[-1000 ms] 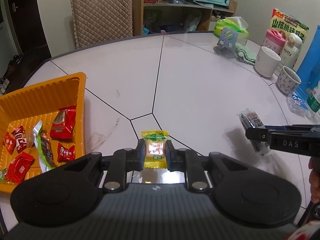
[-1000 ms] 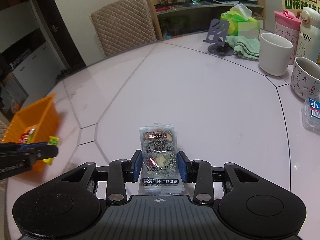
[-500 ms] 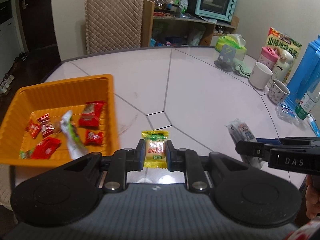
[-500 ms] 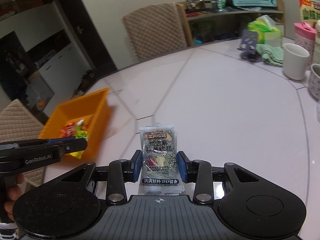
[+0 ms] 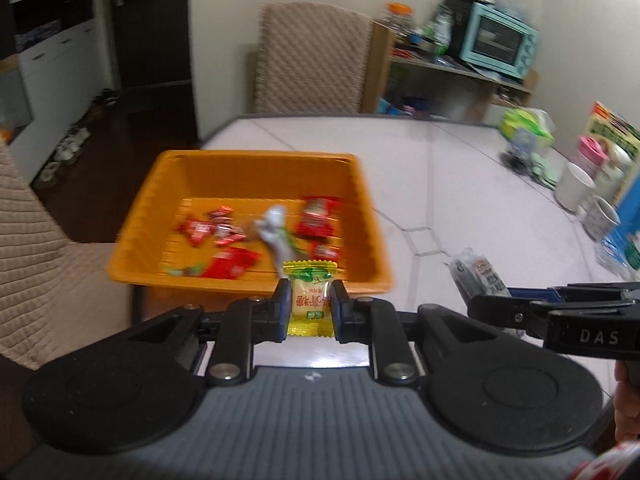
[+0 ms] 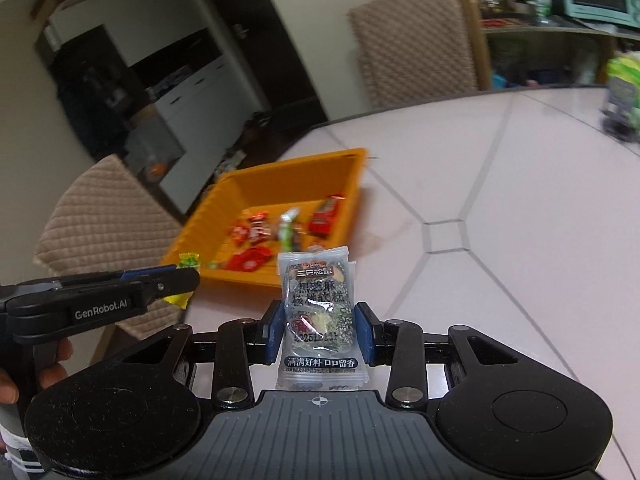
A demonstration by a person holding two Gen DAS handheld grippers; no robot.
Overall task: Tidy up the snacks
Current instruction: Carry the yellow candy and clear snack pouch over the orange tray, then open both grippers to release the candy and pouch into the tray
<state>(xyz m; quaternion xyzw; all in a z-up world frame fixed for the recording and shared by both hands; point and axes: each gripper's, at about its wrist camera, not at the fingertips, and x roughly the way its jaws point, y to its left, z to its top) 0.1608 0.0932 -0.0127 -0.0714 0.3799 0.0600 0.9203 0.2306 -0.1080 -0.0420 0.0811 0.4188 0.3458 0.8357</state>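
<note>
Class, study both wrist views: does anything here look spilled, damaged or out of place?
Nothing stands out. The orange basket sits upright with its snacks inside, and each tool grips an intact packet: left tool the yellow candy, right tool the sesame snack.

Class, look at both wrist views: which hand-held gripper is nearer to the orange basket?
Left. The left hand-held gripper, holding a yellow candy, is at the orange basket near rim; the right hand-held gripper sits farther back and rightward.

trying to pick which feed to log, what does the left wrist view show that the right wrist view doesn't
Only the left wrist view shows the white mug and pink-lidded bottle on the table's far right.

Only the right wrist view shows the dark cabinet with white drawers.

Both show the orange plastic basket of red-wrapped snacks, the left tongs shut on the yellow candy packet, and the right tongs shut on the clear sesame-cake packet.
</note>
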